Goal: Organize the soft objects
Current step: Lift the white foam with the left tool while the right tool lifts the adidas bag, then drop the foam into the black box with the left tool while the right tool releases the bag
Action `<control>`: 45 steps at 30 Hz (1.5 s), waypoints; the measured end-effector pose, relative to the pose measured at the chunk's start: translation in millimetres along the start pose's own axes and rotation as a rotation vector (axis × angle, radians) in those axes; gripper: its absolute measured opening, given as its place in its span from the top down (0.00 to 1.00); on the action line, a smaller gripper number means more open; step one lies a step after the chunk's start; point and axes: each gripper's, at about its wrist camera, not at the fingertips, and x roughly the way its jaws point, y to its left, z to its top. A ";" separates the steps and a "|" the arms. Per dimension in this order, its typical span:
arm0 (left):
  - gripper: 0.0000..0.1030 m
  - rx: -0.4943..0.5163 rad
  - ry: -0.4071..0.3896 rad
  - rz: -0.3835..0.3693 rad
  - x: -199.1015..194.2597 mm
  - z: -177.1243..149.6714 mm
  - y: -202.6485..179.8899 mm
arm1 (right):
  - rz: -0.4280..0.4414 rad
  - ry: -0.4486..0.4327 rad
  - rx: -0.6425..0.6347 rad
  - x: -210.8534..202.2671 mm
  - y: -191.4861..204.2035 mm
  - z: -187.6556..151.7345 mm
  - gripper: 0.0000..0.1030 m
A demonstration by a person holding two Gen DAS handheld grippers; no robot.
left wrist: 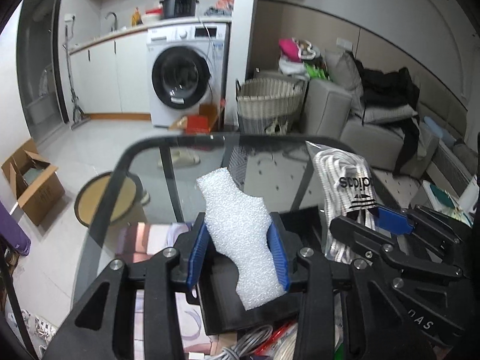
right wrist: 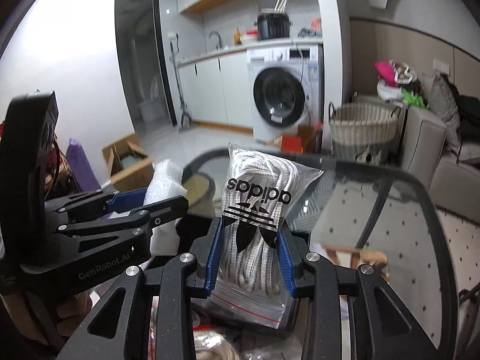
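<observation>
Blue pads of the left hand-held gripper sit closest to the lens, closed part-way on a white foam piece. The foam is held across its narrow waist, with its wider upper end standing free above the glass bench. Judged from its open, bubbly texture, the foam is very light and compressible; it should yield under the pads rather than slip. Holding at the waist looks sound, since the wider ends on either side resist pull-out. Excess squeeze may dent or tear it.

To the right, the right hand-held gripper is closed to a similarly narrow gap on a clear zip bag of white laces. The grip falls on the lower half, below the printed logo, and the bag stands upright over the bench. Its plastic skin is probably slick, and the laces inside can shift, so the bundle may sag or slide. Clamping through the thick lace bundle, not the flat sealed edge, appears the safer hold.
</observation>
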 end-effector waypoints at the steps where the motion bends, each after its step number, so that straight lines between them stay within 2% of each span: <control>1: 0.63 0.003 0.018 -0.004 4.0 -1.6 -1.7 | -0.001 0.018 0.009 4.7 -2.3 -1.7 0.67; 10: 0.63 -0.015 0.081 -0.006 16.8 -4.7 -1.8 | 0.024 0.130 0.036 28.0 -14.1 -11.7 0.67; 19: 0.61 -0.016 0.112 -0.002 21.7 -8.5 1.9 | 0.037 0.158 0.041 36.5 -13.9 -18.5 0.66; 23: 0.48 -0.024 0.097 0.004 18.0 -6.7 5.4 | 0.040 0.174 0.056 39.9 -15.9 -18.0 0.60; 24: 0.47 -0.023 0.096 0.016 17.5 -6.4 5.6 | 0.044 0.175 0.061 40.8 -16.7 -18.2 0.57; 25: 0.47 -0.023 0.095 0.019 17.2 -6.8 7.5 | 0.046 0.175 0.069 39.4 -16.8 -18.6 0.51; 26: 0.44 -0.025 0.094 0.015 17.0 -6.7 8.6 | 0.047 0.169 0.074 38.4 -17.5 -18.9 0.49; 33: 0.40 -0.044 0.100 -0.010 15.5 -5.3 11.2 | 0.052 0.152 0.094 31.8 -22.2 -18.8 0.49; 37: 0.23 -0.056 0.085 0.009 11.2 -5.3 13.7 | 0.056 0.148 0.085 26.7 -18.7 -18.8 0.49; 45: 0.20 -0.062 0.036 -0.010 -12.8 1.5 13.9 | 0.067 0.126 0.084 10.9 -21.7 -16.3 0.48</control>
